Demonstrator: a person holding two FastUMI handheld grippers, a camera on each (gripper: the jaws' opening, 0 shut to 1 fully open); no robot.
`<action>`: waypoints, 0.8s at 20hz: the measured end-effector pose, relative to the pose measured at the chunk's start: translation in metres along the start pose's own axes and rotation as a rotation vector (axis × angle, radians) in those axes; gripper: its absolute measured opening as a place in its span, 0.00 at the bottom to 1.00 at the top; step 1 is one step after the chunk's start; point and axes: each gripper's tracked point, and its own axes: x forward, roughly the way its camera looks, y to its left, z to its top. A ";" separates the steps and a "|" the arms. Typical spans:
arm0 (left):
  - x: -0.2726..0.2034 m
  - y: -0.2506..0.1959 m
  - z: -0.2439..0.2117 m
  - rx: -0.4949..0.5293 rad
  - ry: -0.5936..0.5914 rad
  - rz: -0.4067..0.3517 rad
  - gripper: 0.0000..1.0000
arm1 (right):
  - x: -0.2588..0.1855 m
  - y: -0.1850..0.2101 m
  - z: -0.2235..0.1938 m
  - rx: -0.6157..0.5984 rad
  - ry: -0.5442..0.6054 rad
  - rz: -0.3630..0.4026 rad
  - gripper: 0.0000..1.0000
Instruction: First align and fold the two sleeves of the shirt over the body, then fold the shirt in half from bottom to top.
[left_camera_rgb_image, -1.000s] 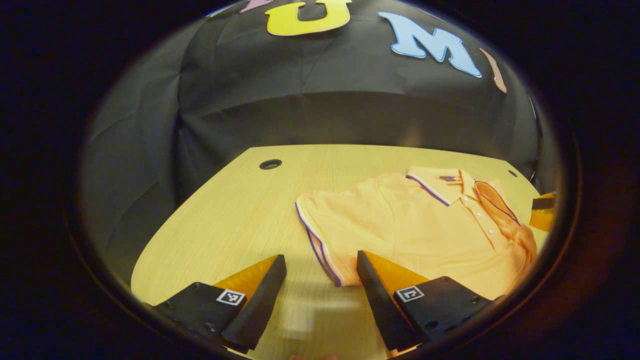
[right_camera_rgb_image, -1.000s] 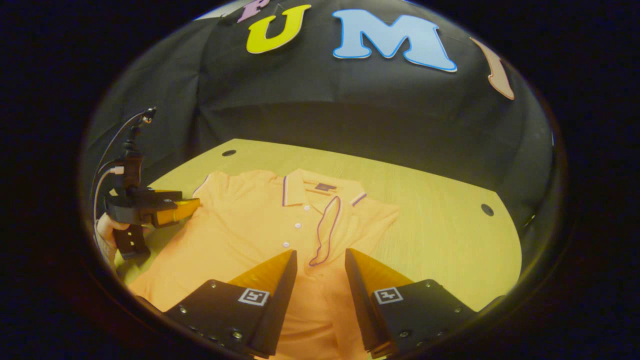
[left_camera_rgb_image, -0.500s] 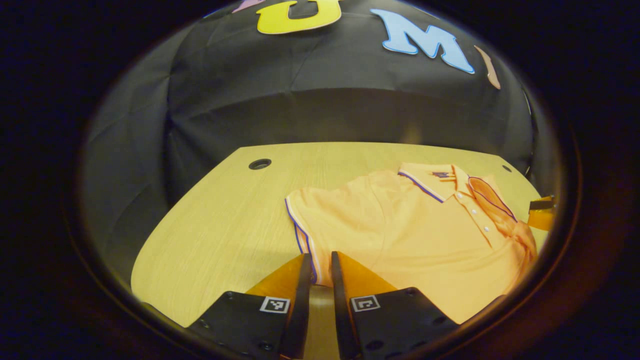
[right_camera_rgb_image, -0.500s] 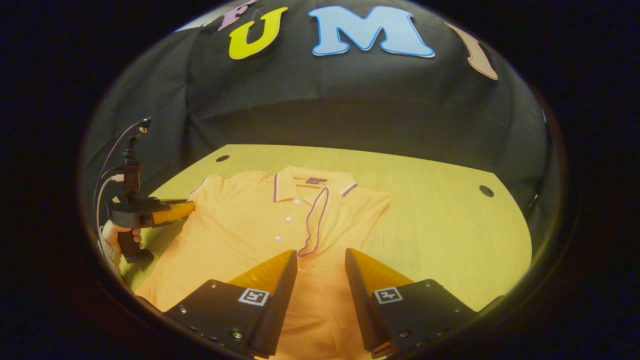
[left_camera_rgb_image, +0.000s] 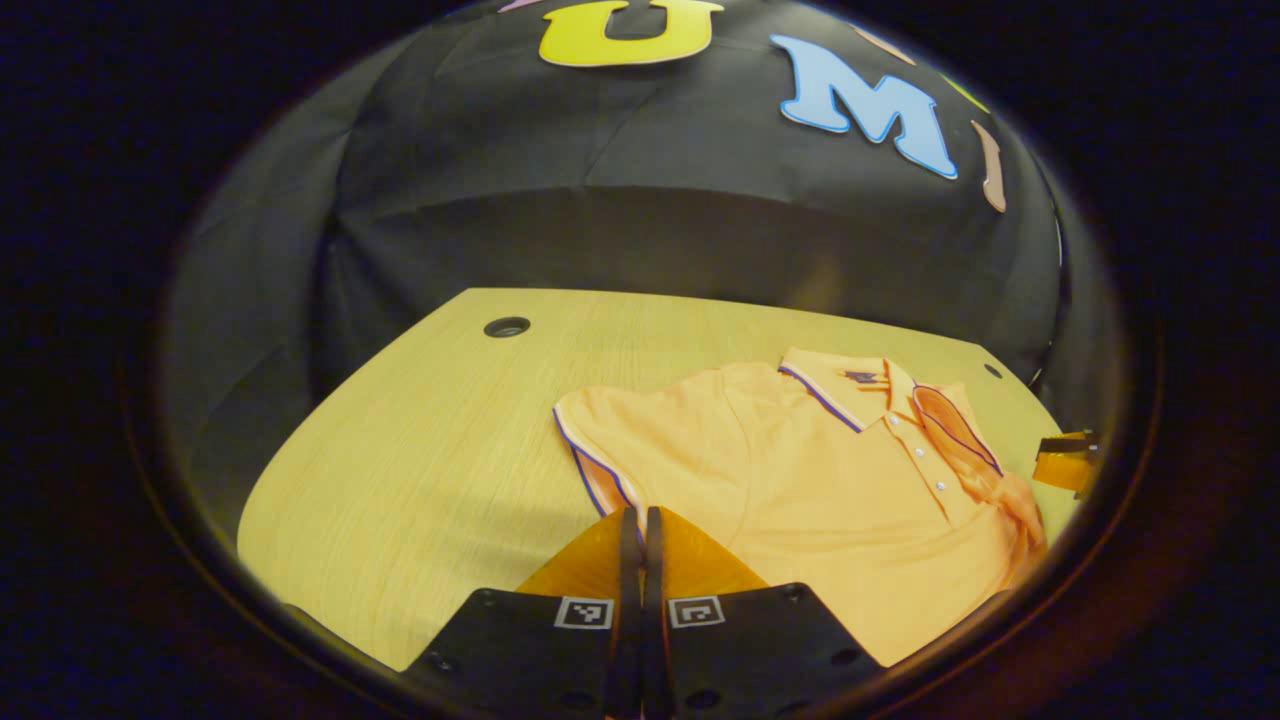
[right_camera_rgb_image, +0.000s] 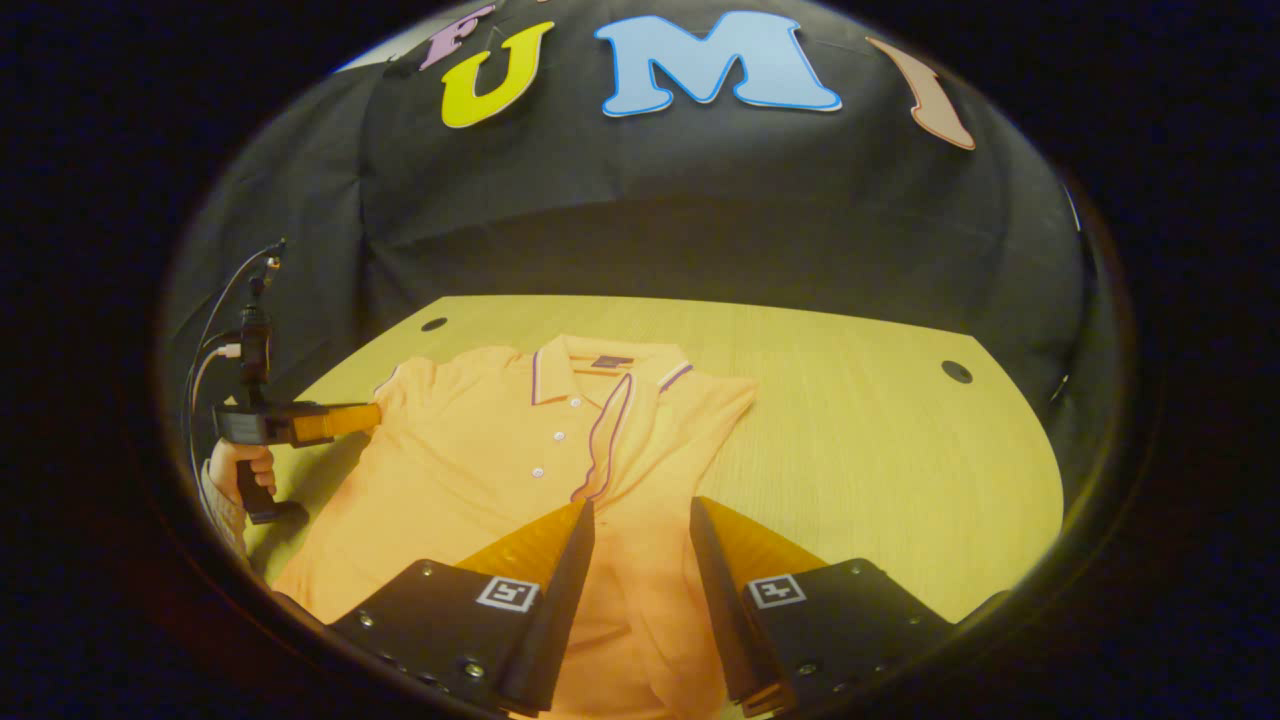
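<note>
The orange polo shirt (left_camera_rgb_image: 800, 480) lies flat, front up, on the wooden table (left_camera_rgb_image: 420, 450), collar toward the booth wall. One sleeve (right_camera_rgb_image: 610, 440) is folded over the body; the other sleeve (left_camera_rgb_image: 600, 440) lies spread on the table. The left gripper (left_camera_rgb_image: 636, 525) is clenched on that sleeve's striped hem. The right gripper (right_camera_rgb_image: 640, 520) hovers above the shirt body, jaws parted and holding nothing. A hand (right_camera_rgb_image: 240, 470) grips the left gripper's handle.

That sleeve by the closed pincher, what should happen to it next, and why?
Probably lift the left sleeve and carry it over the shirt body. The left gripper looks shut at its striped cuff, while the other sleeve already lies folded across the front and the right gripper hangs open.
</note>
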 end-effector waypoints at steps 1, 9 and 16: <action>-0.003 -0.005 0.008 0.018 -0.018 -0.005 0.06 | -0.001 -0.002 0.001 0.005 -0.002 -0.005 0.61; -0.014 -0.109 0.039 0.204 -0.070 -0.145 0.05 | -0.013 -0.010 -0.007 0.036 -0.017 -0.026 0.61; -0.010 -0.216 0.004 0.289 -0.017 -0.318 0.06 | -0.025 -0.026 -0.015 0.066 -0.019 -0.055 0.61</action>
